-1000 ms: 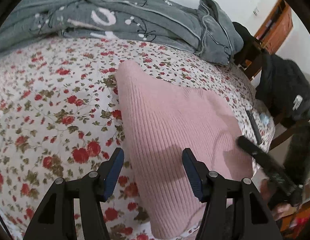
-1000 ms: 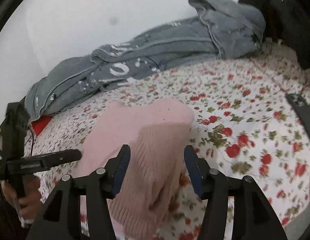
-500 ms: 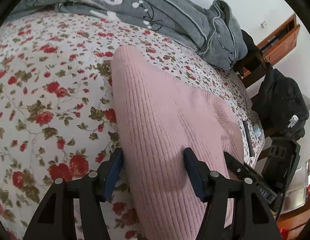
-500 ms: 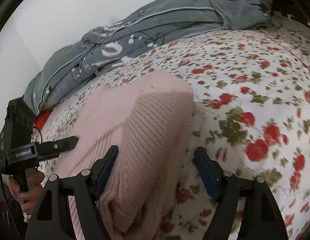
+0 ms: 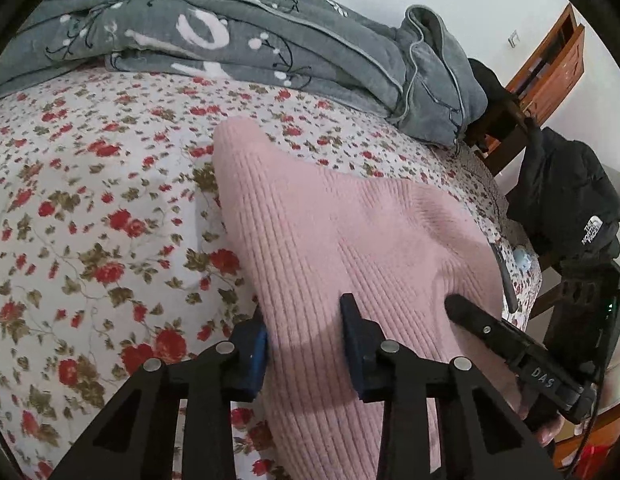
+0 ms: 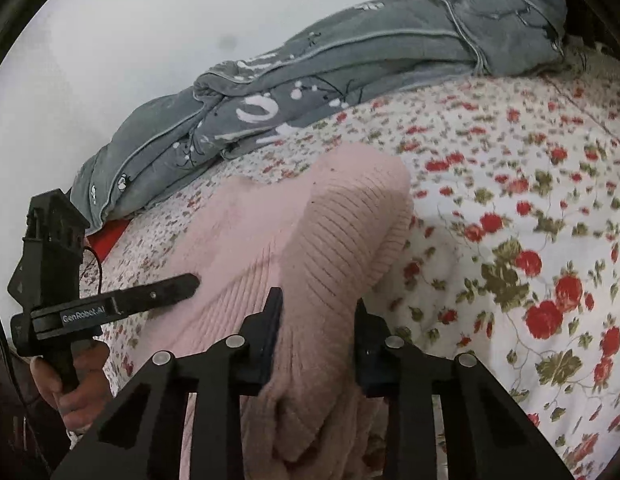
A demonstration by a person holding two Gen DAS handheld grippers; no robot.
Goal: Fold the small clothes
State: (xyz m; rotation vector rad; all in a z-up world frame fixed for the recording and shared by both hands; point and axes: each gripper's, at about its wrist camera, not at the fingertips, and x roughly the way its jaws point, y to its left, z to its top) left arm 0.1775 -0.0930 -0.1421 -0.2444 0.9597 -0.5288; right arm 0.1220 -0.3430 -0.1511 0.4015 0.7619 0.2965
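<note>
Where claws [image 5: 303,332] close, pink sweater's [image 5: 330,232] near hem hidden

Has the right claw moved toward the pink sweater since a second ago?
Yes. The right claw came in over the pink sweater, whose folded edge now fills its closing jaws, nearer the floral sheet.

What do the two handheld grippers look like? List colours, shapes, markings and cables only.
Left gripper: black angular frame with triangular cut-outs, silver round bolts, dark blue finger pads; white "GenRobot.AI" lettering along its side, a thin black cable at its boxy handle.
Right gripper: the same black frame, silver bolts and dark pads; white "DAS" lettering on its side.
</note>
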